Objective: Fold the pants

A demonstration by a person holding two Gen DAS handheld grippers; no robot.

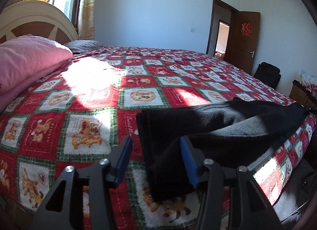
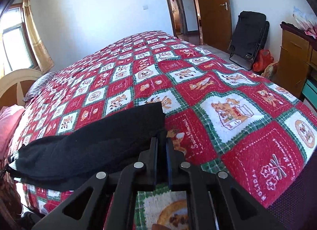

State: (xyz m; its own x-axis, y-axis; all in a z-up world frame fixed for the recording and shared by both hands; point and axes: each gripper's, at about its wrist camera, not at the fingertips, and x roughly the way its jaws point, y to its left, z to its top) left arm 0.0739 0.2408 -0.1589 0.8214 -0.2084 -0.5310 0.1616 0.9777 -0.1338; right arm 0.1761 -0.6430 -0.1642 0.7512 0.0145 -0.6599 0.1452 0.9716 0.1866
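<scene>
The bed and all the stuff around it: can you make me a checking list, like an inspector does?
Surface: bed with a red, white and green checked blanket printed with bears; sunlight falls across it.
Job's things: black pants lie folded lengthwise near the bed's edge.
Clutter: pink pillow and a striped pillow at the headboard end.
Grippers: left gripper is open, its blue pads either side of one end of the pants; right gripper has its pads nearly together at the other end, and whether cloth is pinched cannot be told.
Cables: nothing seen.
Surroundings: window with yellow curtains, open brown door, folded black chair, wooden cabinet.
</scene>
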